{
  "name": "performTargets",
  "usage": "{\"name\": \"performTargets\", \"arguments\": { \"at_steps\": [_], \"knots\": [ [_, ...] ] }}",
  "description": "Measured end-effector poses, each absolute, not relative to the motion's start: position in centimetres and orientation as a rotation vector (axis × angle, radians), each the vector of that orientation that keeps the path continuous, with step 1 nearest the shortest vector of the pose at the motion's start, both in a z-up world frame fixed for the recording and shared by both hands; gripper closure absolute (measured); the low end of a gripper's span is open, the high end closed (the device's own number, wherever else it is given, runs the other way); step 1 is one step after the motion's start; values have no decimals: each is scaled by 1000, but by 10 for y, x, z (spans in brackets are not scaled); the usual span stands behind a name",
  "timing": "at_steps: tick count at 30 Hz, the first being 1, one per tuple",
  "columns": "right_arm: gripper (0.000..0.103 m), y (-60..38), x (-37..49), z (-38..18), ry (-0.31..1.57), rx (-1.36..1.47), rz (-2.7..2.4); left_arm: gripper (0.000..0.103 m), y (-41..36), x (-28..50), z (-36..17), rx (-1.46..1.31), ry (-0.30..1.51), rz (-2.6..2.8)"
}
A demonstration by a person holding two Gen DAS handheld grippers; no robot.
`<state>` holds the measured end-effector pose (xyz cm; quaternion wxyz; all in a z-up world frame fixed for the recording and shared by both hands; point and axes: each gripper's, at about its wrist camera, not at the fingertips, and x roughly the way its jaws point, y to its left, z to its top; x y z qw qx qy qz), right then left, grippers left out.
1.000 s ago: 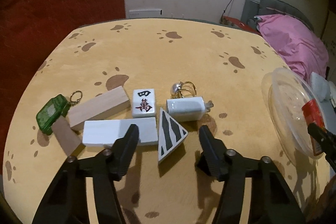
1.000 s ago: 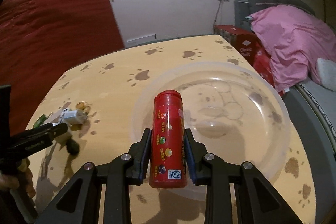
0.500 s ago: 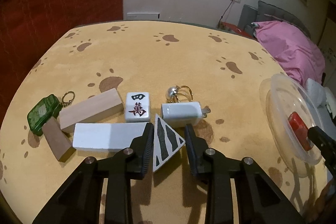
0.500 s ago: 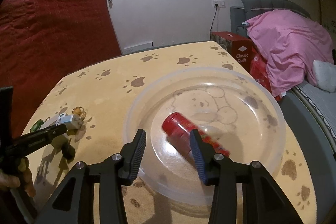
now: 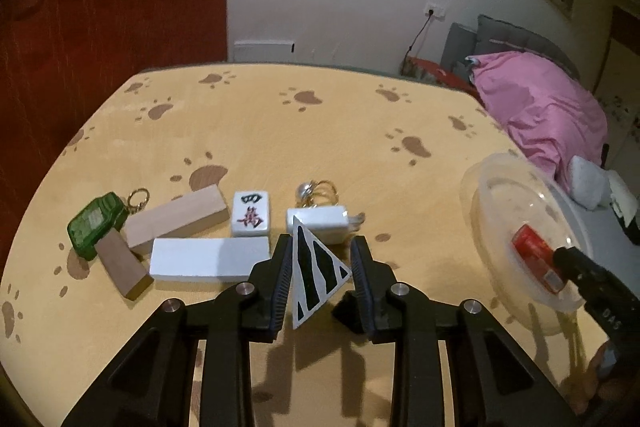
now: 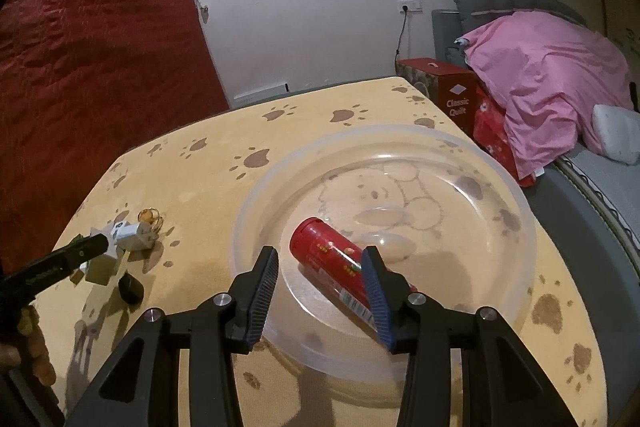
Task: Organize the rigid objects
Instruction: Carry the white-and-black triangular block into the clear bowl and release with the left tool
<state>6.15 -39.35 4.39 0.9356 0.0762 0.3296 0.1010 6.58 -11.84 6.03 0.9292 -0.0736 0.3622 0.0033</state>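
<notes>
My left gripper point(image 5: 320, 277) is shut on a white triangular block with black stripes point(image 5: 316, 273) and holds it just above the table. Behind it lie a white block point(image 5: 208, 259), a mahjong tile point(image 5: 251, 213), a white charger plug point(image 5: 318, 223), a key ring point(image 5: 318, 189), two wooden blocks point(image 5: 176, 219) and a green keychain point(image 5: 94, 225). My right gripper point(image 6: 320, 287) is open over the near rim of a clear plastic bowl point(image 6: 516, 187). A red cylindrical can point(image 6: 340, 263) lies on its side in the bowl, free of the fingers.
The table has a yellow paw-print cloth point(image 5: 280, 131). A red curtain point(image 5: 100, 7) hangs at the left. A bed with pink bedding point(image 6: 552, 83) and red boxes point(image 6: 456, 95) stands right of the table. The bowl also shows in the left wrist view point(image 5: 484, 187).
My right gripper opened and the red can dropped into the bowl, rolling onto its side. My left gripper closed on the striped triangular block and tipped it upright off the table.
</notes>
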Motion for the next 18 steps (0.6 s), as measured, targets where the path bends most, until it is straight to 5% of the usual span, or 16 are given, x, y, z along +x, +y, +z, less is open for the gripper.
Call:
{"name": "performTargets", "arguments": {
  "at_steps": [18],
  "knots": [
    [57,-430,51,49,662,153,106,73,-204,75,84,-82,730,-156]
  ]
}}
